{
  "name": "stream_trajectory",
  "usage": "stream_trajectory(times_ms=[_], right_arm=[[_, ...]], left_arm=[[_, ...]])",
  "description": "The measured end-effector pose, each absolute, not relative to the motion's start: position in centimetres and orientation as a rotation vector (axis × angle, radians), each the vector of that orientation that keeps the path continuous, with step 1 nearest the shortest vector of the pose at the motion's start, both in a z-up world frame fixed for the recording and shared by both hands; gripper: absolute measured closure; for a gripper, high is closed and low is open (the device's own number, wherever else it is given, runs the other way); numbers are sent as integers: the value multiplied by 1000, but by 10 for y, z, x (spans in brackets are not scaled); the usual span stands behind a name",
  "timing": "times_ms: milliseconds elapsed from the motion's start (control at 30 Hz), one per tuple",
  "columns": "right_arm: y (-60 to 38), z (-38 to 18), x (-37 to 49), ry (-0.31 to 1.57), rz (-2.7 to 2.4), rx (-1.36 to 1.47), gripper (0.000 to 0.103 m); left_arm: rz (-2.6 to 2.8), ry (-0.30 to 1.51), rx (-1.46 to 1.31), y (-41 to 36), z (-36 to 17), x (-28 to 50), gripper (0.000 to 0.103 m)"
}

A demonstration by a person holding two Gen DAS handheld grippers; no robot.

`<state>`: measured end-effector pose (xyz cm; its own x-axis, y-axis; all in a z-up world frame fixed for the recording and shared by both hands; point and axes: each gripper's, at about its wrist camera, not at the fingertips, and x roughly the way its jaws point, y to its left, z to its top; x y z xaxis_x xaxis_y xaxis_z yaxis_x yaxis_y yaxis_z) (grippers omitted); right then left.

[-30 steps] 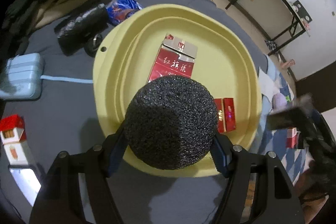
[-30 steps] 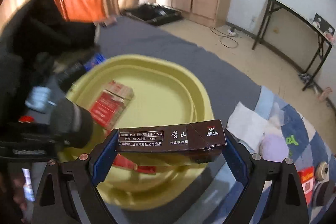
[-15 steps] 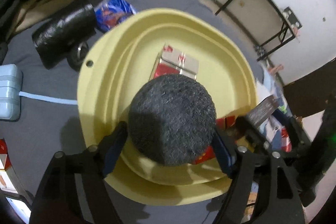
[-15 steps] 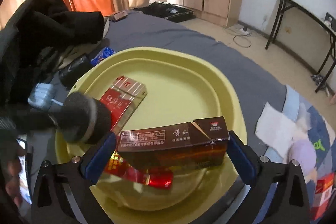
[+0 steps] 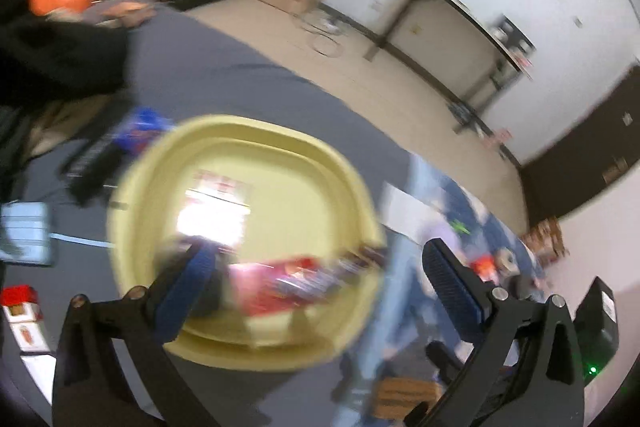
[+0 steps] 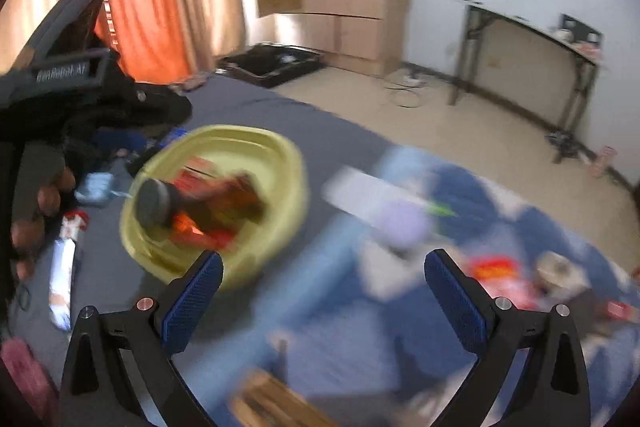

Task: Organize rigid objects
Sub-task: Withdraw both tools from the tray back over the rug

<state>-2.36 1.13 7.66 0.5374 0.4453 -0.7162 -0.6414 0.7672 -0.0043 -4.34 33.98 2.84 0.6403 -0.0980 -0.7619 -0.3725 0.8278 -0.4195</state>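
Note:
The yellow tray (image 5: pixel 256 125) (image 6: pixel 294 187) lies on the dark grey bedcover, blurred by motion in both views. In it rest the dark grey foam ball (image 6: pixel 154 203), the brown cigarette box (image 6: pixel 240 195) and red cigarette packs (image 5: pixel 280 283) (image 6: pixel 208 235). My left gripper (image 5: pixel 320 287) is open and holds nothing, hanging over the tray's near right rim. My right gripper (image 6: pixel 324 303) is also open with nothing between its fingers, raised above the blue quilt to the right of the tray. A hand (image 6: pixel 40 203) holding the left gripper's body shows at the left of the right wrist view.
A black cylinder (image 5: pixel 92 163), a blue bag (image 5: pixel 144 131) and a light-blue case (image 5: pixel 26 231) lie left of the tray. A red-and-white pack (image 5: pixel 20 303) sits nearer. On the blue quilt (image 6: pixel 460 187) are white paper (image 6: pixel 360 191) and red packs (image 6: pixel 492 267).
Both grippers opened: the foam ball and the brown box left them and now lie in the tray. Both grippers pulled back and up, swinging right.

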Motion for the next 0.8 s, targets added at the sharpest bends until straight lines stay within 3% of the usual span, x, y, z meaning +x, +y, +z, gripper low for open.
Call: stream_trajectory(times_ms=[333, 533, 800], right_arm=[[-229, 82, -18, 778, 273, -35, 0], [-272, 82, -20, 776, 213, -14, 0], [-280, 54, 29, 831, 190, 18, 0]], left_arm=[[-51, 971, -504, 178, 67, 6, 0], [-53, 998, -420, 126, 71, 17, 0], [1, 1014, -371, 118, 48, 50, 0]])
